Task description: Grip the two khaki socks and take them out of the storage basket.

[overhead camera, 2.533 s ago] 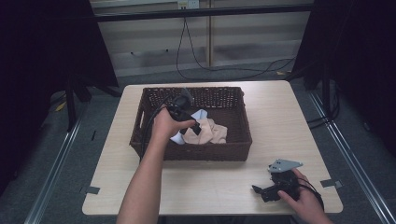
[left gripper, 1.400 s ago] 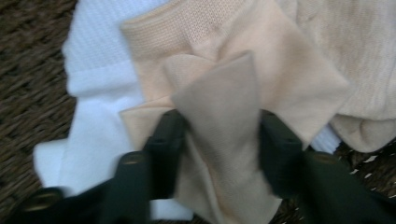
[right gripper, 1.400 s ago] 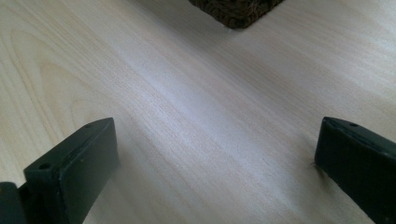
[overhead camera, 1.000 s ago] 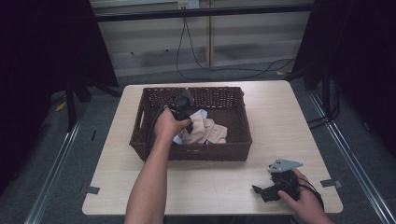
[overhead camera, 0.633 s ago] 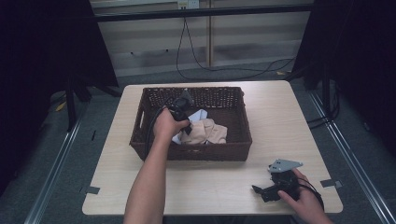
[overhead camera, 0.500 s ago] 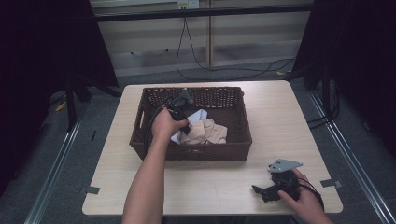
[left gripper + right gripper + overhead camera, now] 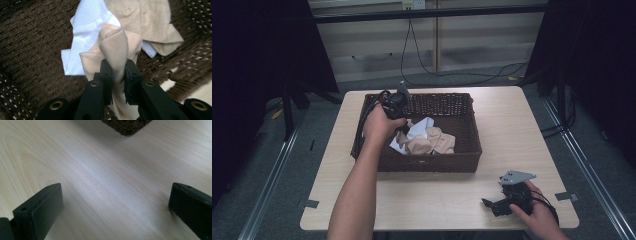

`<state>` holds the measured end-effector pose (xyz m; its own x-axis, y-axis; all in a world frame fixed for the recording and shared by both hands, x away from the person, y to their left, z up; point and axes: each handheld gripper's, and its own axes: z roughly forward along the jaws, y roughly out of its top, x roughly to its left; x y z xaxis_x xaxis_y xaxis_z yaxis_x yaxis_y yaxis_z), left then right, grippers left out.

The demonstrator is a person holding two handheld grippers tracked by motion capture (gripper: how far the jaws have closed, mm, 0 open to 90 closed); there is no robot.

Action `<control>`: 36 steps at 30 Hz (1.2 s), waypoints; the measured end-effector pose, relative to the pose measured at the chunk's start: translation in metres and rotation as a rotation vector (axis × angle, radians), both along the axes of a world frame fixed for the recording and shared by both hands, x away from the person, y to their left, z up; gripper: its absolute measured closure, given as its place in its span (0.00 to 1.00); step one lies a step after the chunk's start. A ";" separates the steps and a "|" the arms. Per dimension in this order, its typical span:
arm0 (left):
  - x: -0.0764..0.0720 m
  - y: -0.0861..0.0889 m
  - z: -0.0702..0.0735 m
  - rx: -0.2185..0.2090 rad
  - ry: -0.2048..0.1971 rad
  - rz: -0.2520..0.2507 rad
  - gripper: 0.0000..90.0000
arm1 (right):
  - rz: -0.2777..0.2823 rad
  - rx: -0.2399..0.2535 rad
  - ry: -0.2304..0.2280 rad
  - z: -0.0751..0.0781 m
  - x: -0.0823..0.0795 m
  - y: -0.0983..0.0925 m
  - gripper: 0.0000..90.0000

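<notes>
Left gripper [image 7: 117, 67]: jaws clenched on fold of peach cloth [image 7: 113, 47], held above floor of brown wicker basket [image 7: 464, 150]. White cloth [image 7: 85, 32] lies under peach cloth; tan cloth [image 7: 150, 22] just beyond, touching both. Basket sits left of centre on wooden table [image 7: 512, 130]. Right gripper [image 7: 499, 205]: jaws spread wide, empty, resting at near right of table, well apart from basket.

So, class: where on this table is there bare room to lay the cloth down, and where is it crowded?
Bare wood: the wide strip of table between the basket and the near edge, left of the right gripper; also the patch right of the basket. Crowded: inside the basket, where the left gripper pinches a peach cloth over a white cloth.
</notes>
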<state>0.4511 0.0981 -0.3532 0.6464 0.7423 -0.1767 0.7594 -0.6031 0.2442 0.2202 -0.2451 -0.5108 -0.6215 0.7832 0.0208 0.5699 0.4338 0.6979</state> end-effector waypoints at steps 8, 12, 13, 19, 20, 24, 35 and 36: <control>-0.007 0.002 0.024 -0.027 0.011 -0.014 0.88 | 0.000 -0.001 0.003 0.000 0.000 0.000 0.00; -0.010 0.001 0.034 -0.027 0.027 -0.014 0.88 | 0.000 0.000 0.005 0.000 0.000 0.000 0.00; -0.012 0.001 0.037 -0.036 0.041 -0.019 0.88 | 0.000 -0.001 0.003 0.000 0.000 0.000 0.00; -0.017 0.000 0.048 -0.046 0.036 -0.027 0.88 | 0.000 -0.001 0.003 0.000 0.000 0.000 0.00; -0.018 0.001 0.051 -0.043 0.038 -0.030 0.88 | 0.000 -0.001 0.003 0.000 0.000 0.000 0.00; -0.023 0.002 0.060 -0.063 0.039 -0.031 0.88 | 0.000 -0.001 0.004 0.000 0.000 0.000 0.00; -0.037 0.007 0.074 -0.081 0.055 -0.058 0.88 | 0.000 -0.001 0.004 0.000 0.000 0.000 0.00; -0.041 0.008 0.075 -0.079 0.058 -0.071 0.88 | 0.000 -0.001 0.003 0.000 0.000 0.000 0.00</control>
<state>0.4105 0.1061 -0.2784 0.6840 0.6772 -0.2712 0.7295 -0.6365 0.2504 0.2202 -0.2452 -0.5106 -0.6216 0.7831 0.0220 0.5722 0.4347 0.6955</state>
